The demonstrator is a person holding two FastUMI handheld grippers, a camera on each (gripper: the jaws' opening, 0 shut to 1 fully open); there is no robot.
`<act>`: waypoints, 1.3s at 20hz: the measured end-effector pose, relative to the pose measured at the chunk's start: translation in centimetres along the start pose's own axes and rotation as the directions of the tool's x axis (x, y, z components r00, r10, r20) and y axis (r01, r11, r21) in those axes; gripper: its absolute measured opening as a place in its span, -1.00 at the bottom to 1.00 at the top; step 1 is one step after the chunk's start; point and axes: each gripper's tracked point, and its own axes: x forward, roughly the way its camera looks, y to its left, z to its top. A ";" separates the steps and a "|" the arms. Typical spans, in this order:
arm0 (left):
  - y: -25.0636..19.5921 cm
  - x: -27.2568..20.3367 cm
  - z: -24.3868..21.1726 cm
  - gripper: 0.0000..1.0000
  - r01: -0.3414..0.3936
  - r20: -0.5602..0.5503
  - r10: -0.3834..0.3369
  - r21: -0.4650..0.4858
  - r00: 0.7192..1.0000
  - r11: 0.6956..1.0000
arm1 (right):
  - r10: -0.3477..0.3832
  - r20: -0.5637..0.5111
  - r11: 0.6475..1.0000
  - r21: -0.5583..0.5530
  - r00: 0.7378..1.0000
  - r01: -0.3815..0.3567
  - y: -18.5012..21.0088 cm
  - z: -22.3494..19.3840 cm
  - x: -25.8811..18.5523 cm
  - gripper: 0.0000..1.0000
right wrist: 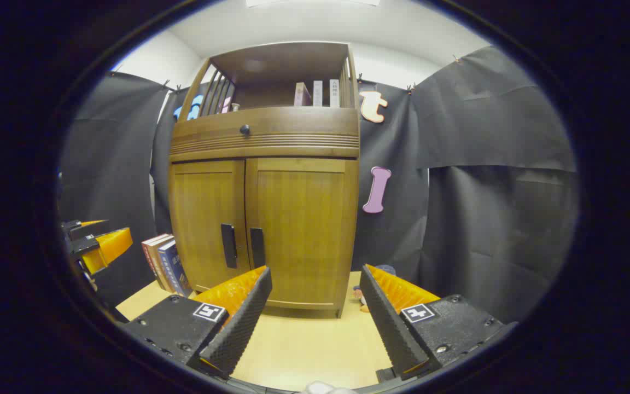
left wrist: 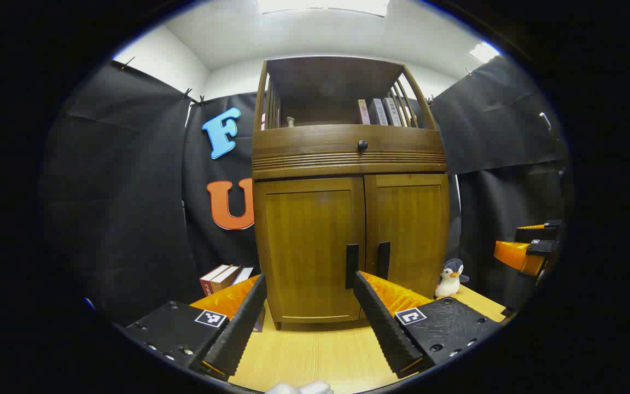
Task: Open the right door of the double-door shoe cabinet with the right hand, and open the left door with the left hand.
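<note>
Books (left wrist: 222, 276) stand on the table (left wrist: 315, 350) at the far left of the left gripper view, just beside the shoe cabinet (left wrist: 350, 186), partly hidden behind the left gripper (left wrist: 309, 284). Its 2 fingers (left wrist: 238, 323) are spread wide with nothing between them, and the left door (left wrist: 309, 246), shut, sits ahead in the gap, apart from both tips. The left door's dark handle (left wrist: 351, 266) stands right above the tip of the finger on the right, and the right door's handle (left wrist: 383, 260) is just beside it on the right door (left wrist: 408, 235), also shut. Above the doors a drawer with a round knob (left wrist: 362, 145) runs under an open shelf holding more books (left wrist: 379, 112). A toy penguin (left wrist: 450, 278) stands on the table near the cabinet's right side, and the other gripper shows at the far right edge. In the right gripper view, the left gripper appears at the far left edge, the cabinet stands left of centre, and the right gripper (right wrist: 315, 276) hangs open wide, holding nothing, with the right door's lower right corner ahead between its fingers and the 2 handles up to the left of its finger on the left.
</note>
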 end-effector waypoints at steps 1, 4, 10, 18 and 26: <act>0.0 0.1 -0.1 0.92 0.002 -0.002 -0.002 0.000 1.000 1.000 | 0.000 0.001 1.000 -0.004 1.000 0.000 0.2 0.1 0.1 1.00; 0.5 0.3 -0.4 0.92 0.003 -0.005 -0.003 0.006 1.000 1.000 | 0.001 -0.002 1.000 -0.014 1.000 -0.001 0.6 -0.2 0.3 1.00; 1.6 0.2 -0.5 0.92 -0.015 -0.006 0.015 0.008 1.000 1.000 | 0.006 -0.009 1.000 -0.021 1.000 -0.006 1.7 -0.5 1.2 1.00; 3.5 -0.6 0.1 0.92 -0.031 0.013 0.031 0.026 0.999 0.999 | 0.039 -0.016 0.999 -0.036 0.999 -0.039 3.8 -1.5 4.0 1.00; 5.8 -2.7 0.2 0.92 -0.062 0.012 0.062 0.004 0.998 0.998 | 0.096 -0.021 0.994 -0.051 0.995 -0.097 7.2 -1.9 10.9 1.00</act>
